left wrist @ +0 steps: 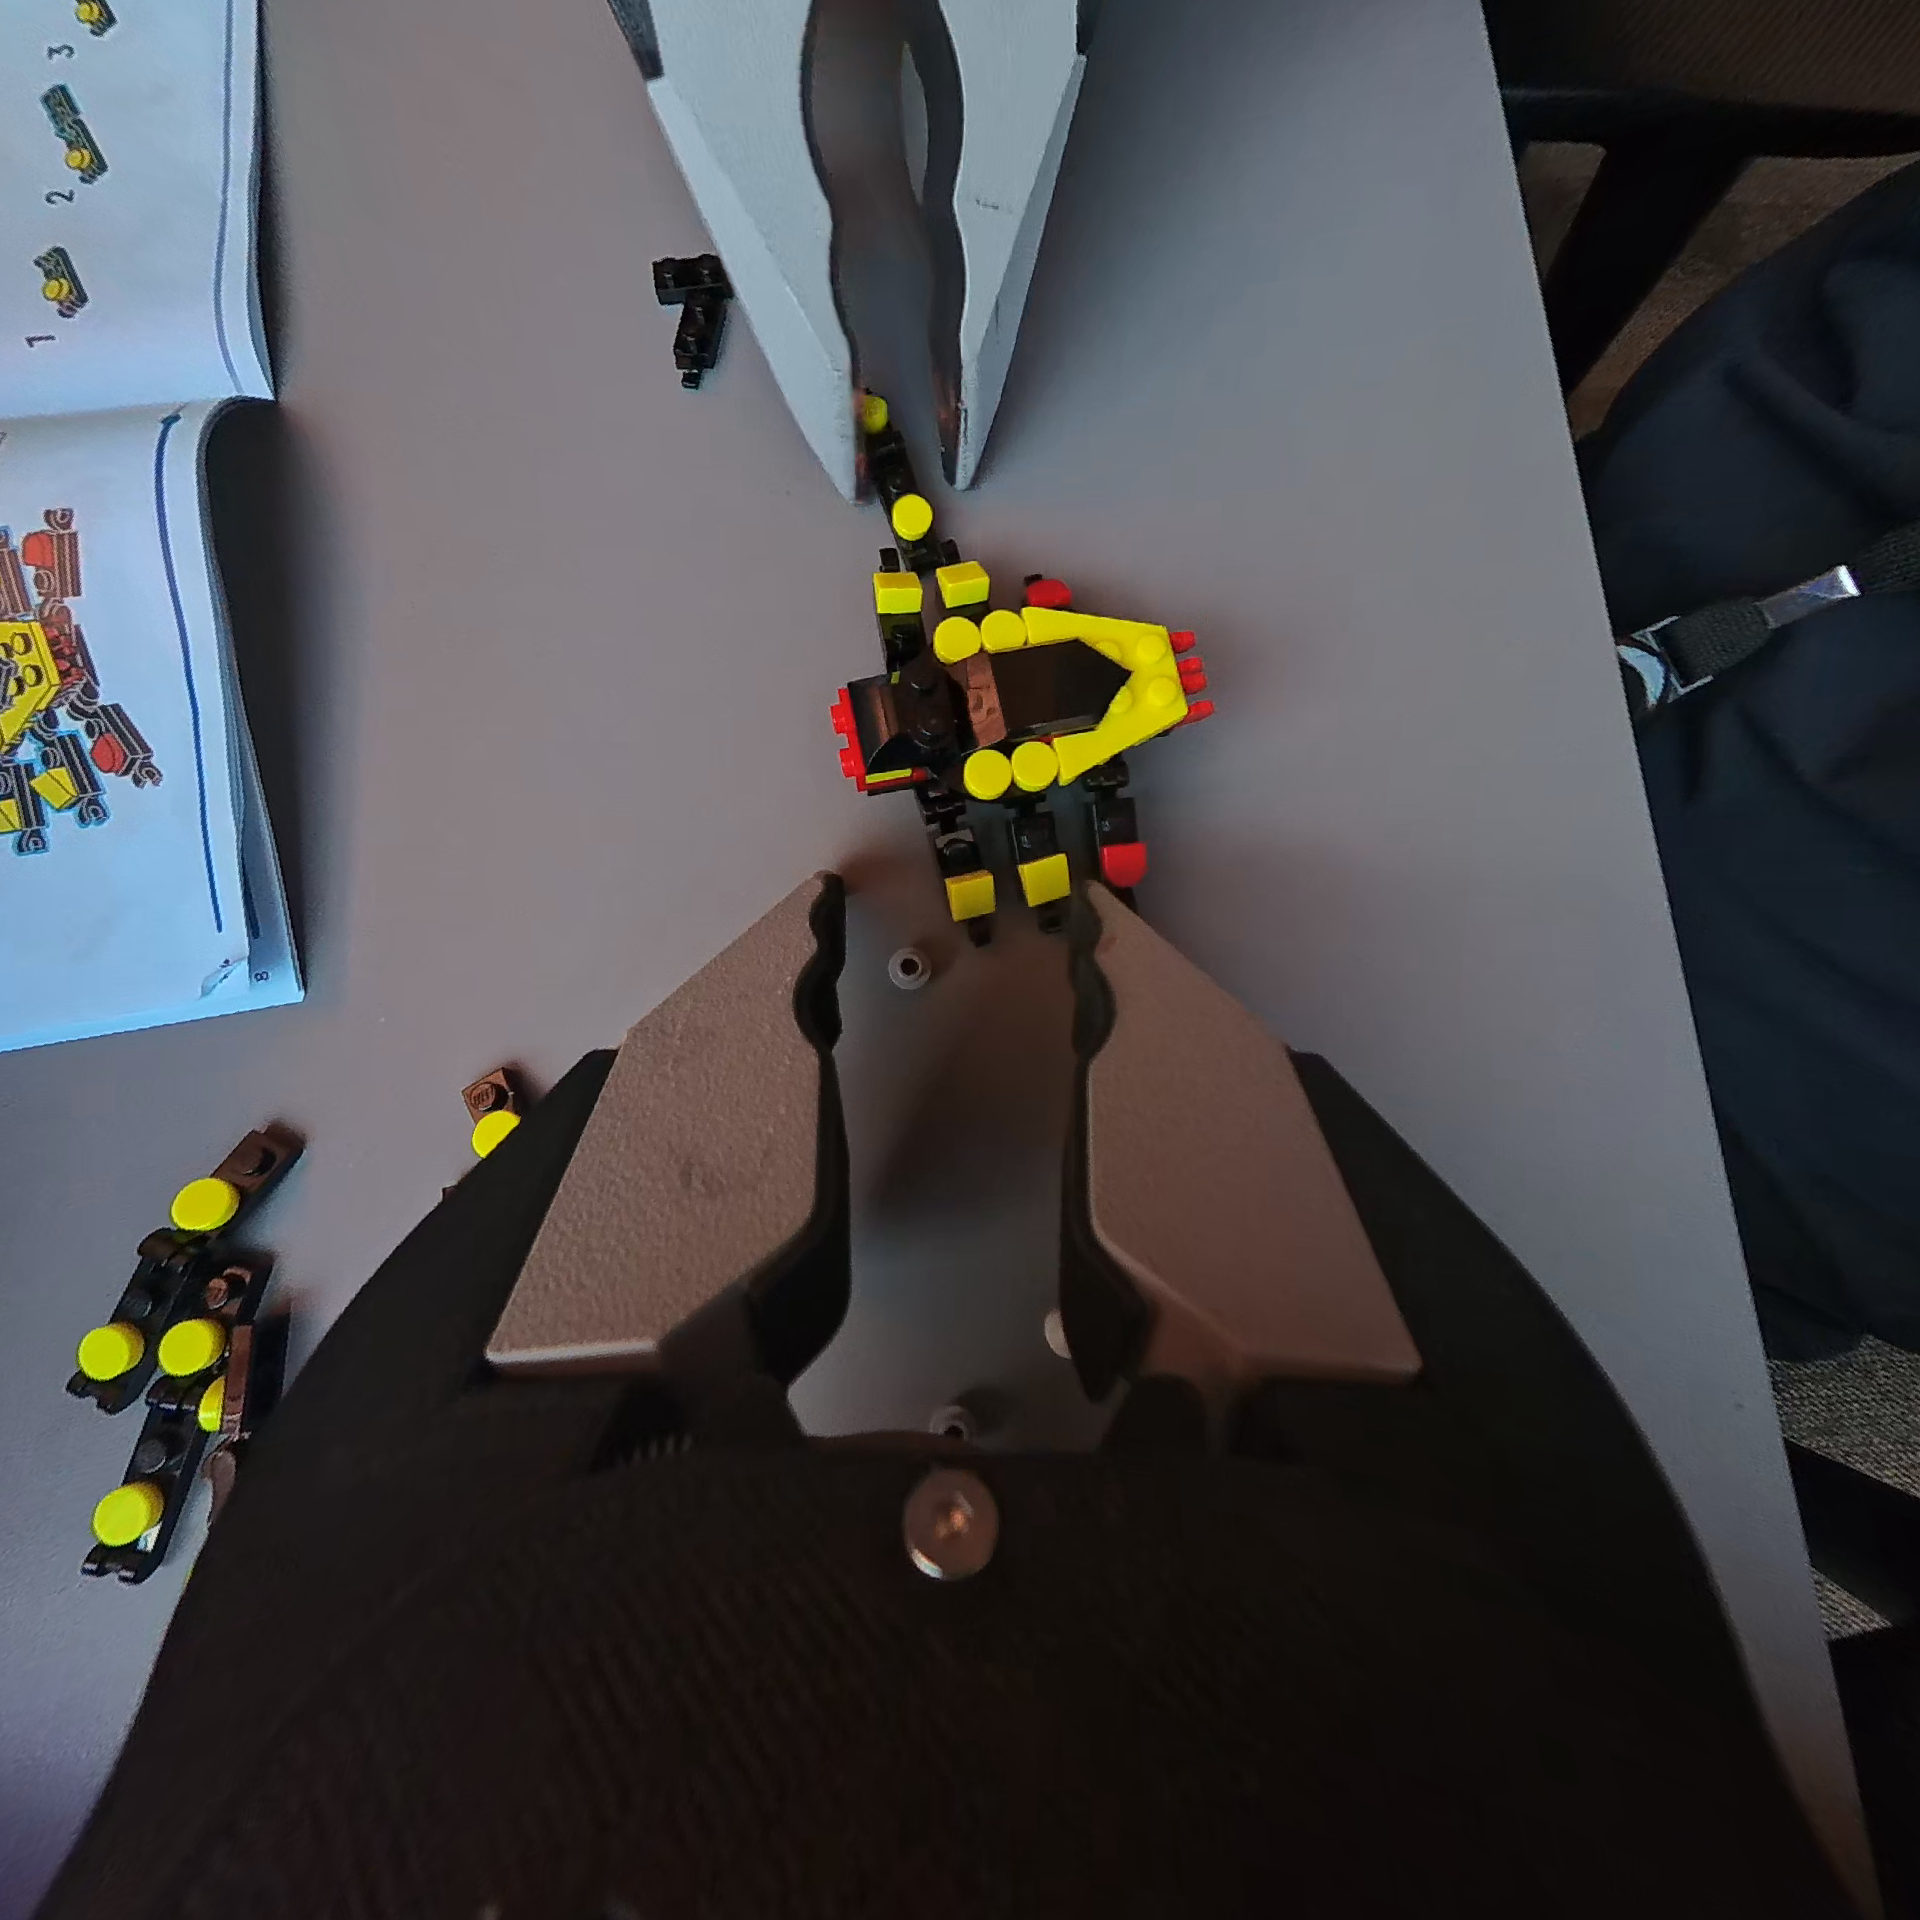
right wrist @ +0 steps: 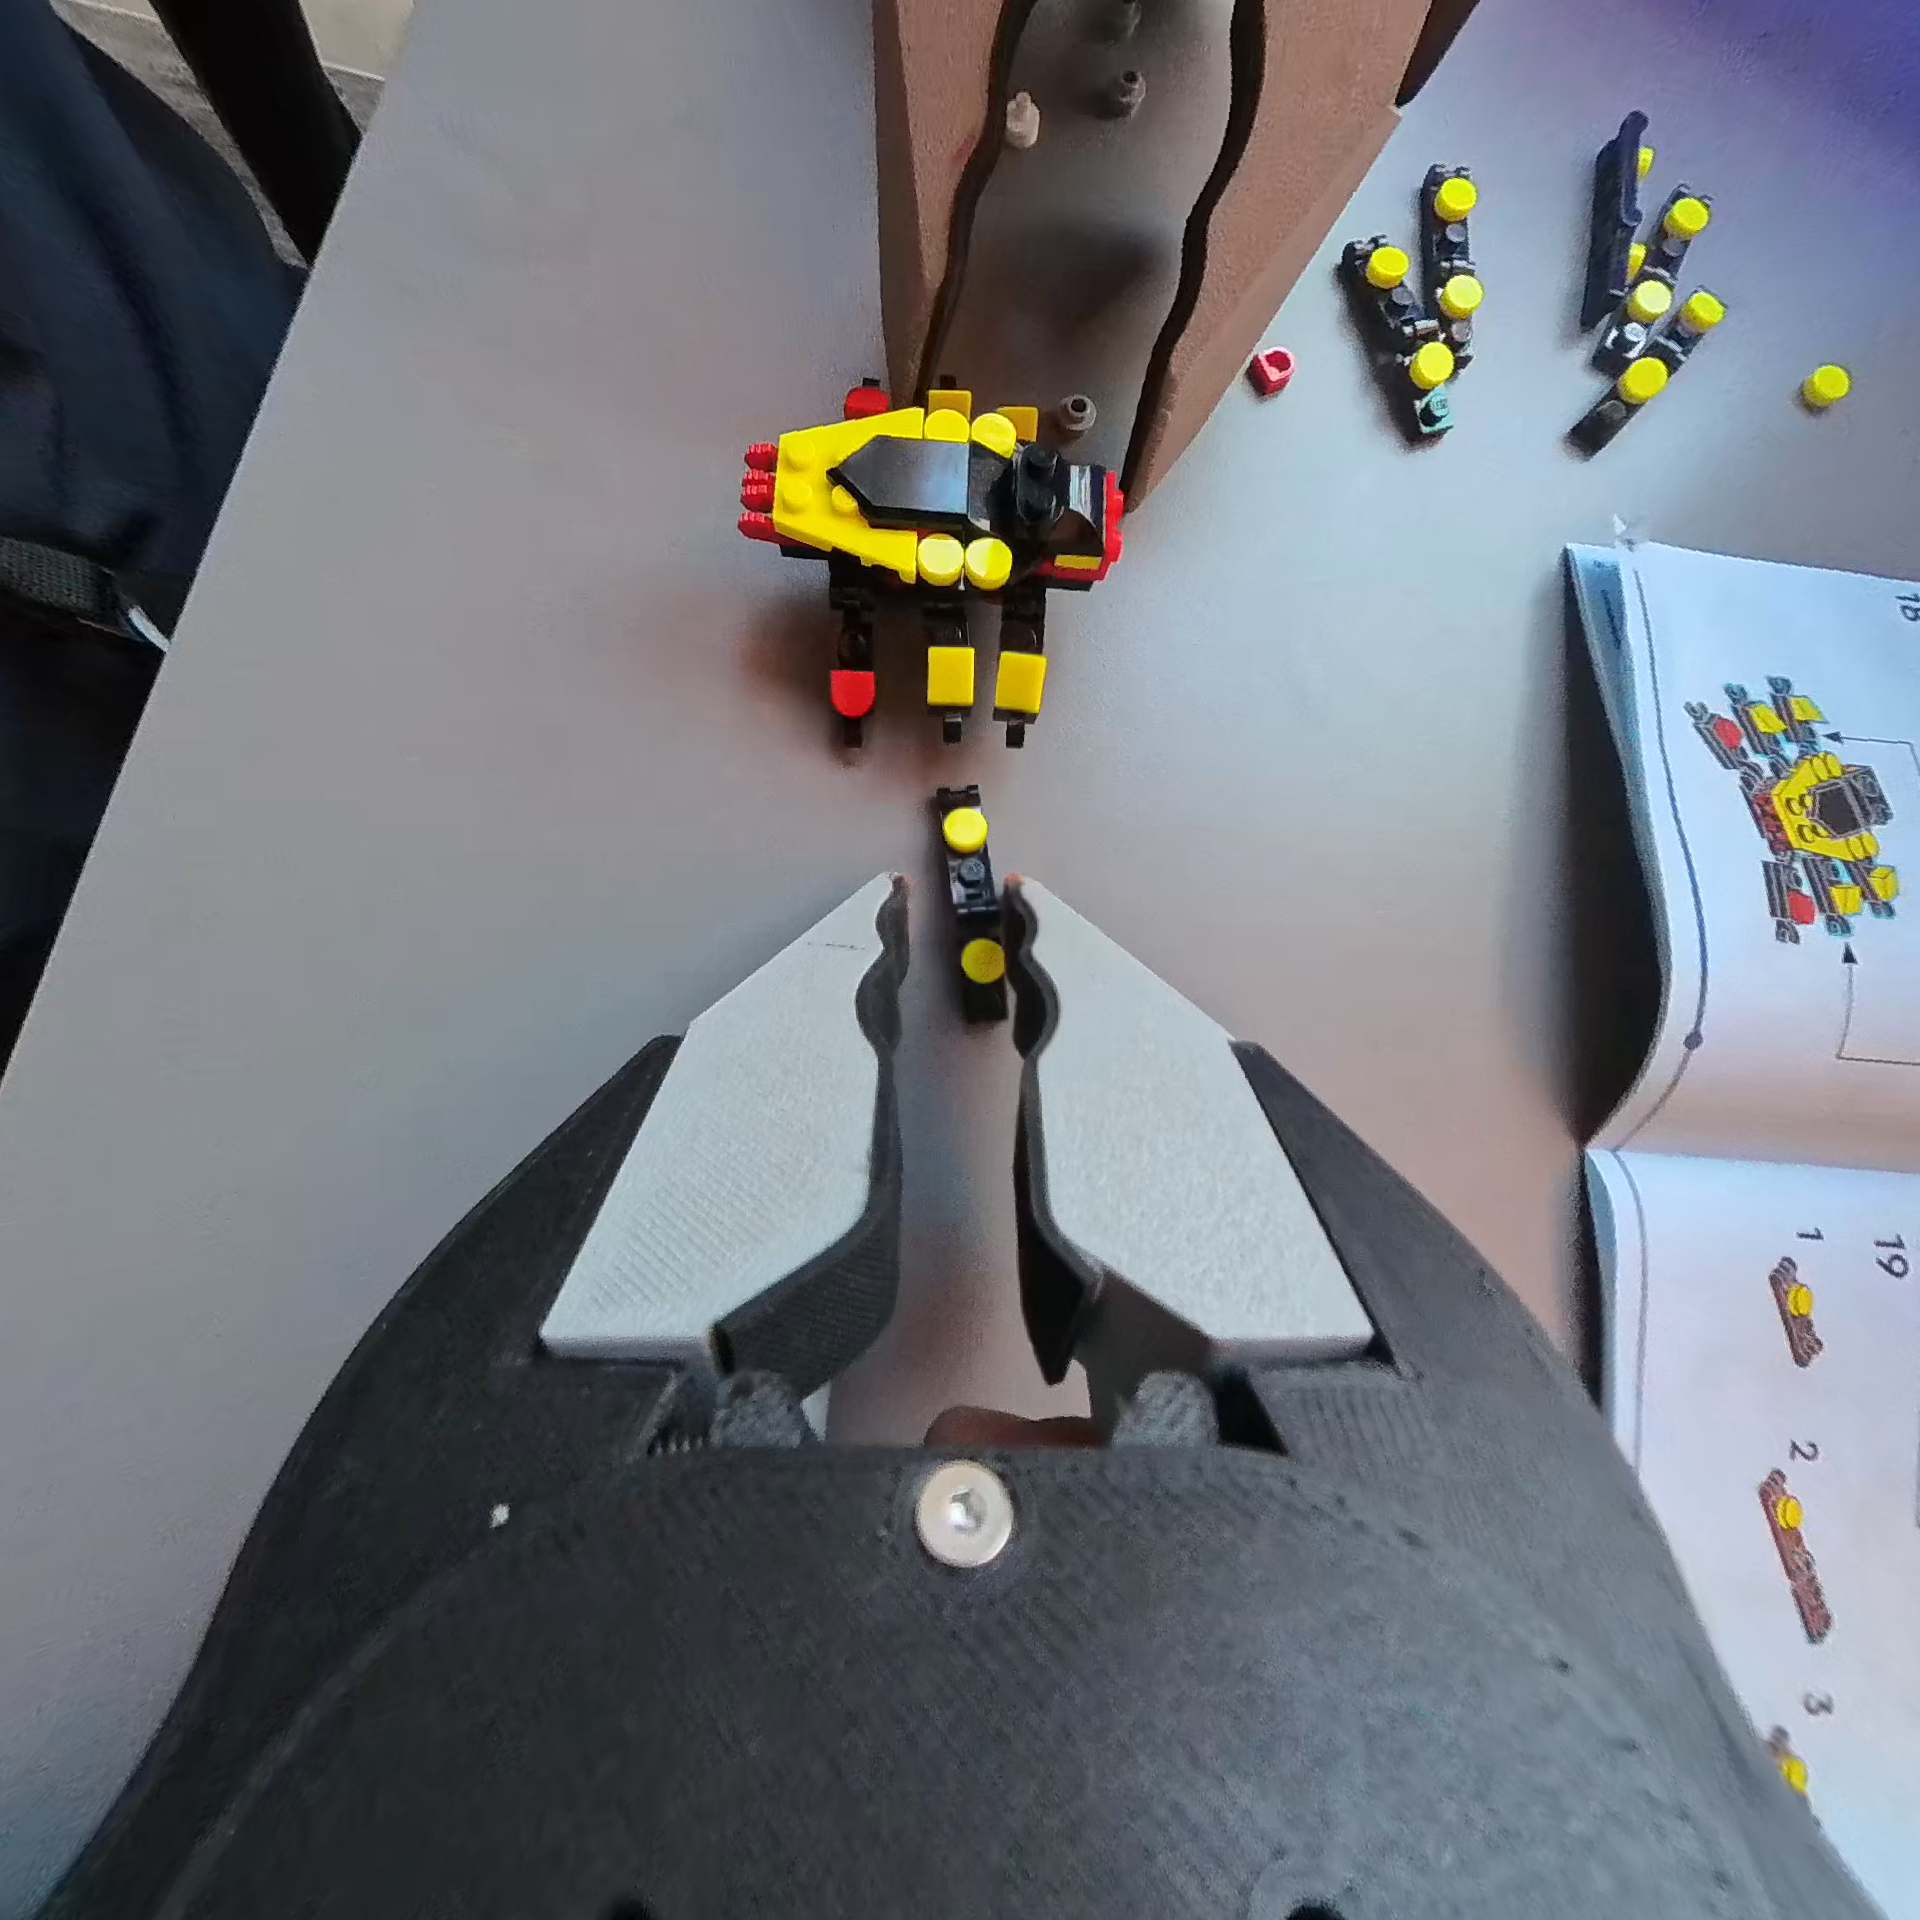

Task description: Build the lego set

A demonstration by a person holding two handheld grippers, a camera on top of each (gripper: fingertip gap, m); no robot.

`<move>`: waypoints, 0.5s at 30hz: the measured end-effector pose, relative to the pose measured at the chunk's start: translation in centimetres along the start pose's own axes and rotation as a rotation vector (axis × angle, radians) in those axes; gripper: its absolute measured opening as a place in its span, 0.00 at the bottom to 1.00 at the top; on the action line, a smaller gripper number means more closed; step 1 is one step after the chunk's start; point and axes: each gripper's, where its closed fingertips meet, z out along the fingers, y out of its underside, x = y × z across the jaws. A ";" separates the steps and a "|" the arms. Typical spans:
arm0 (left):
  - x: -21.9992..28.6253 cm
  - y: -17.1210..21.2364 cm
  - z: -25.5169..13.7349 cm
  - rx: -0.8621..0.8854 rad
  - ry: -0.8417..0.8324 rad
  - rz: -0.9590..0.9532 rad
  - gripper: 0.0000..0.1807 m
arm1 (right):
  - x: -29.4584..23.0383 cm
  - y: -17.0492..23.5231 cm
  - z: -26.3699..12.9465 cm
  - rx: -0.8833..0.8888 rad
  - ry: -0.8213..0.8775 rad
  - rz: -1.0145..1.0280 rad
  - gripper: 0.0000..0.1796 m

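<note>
The yellow, black and red lego model (left wrist: 1039, 686) stands on the grey table (left wrist: 520, 675), with three legs on each side. My left gripper (left wrist: 961, 899) is open and wide. Its brown fingertips straddle the near yellow-tipped legs, and one tip touches the red-tipped leg. My right gripper (right wrist: 954, 883) is narrowly open. A black leg piece with two yellow round tiles (right wrist: 971, 904) lies between its white fingers against the right-hand one, with a gap on the other side. The piece's front end points at the model (right wrist: 914, 488) and is close to its legs. The leg piece also shows in the left wrist view (left wrist: 911, 516).
An open instruction booklet (left wrist: 114, 675) (right wrist: 1766, 831) lies at the table's side. Several black-and-yellow leg assemblies (left wrist: 177, 1351) (right wrist: 1423, 301) lie near it. Loose bits include a black piece (left wrist: 691, 307), a red piece (right wrist: 1270, 369) and a yellow round tile (right wrist: 1825, 384). A dark bag (left wrist: 1787, 831) sits past the table edge. The left gripper's tips are roughly 9 centimeters from the right gripper's.
</note>
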 end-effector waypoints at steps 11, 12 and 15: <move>0.2 -0.4 -0.4 0.025 0.017 -0.008 0.22 | 0.7 0.0 -0.4 0.039 0.011 0.025 0.03; 0.3 -0.6 -0.5 0.037 0.018 -0.008 0.22 | 0.8 0.1 -0.4 0.038 0.017 0.026 0.03; -0.1 -1.1 -0.9 0.066 0.000 -0.012 0.22 | 1.0 0.2 -0.4 0.037 0.030 0.034 0.03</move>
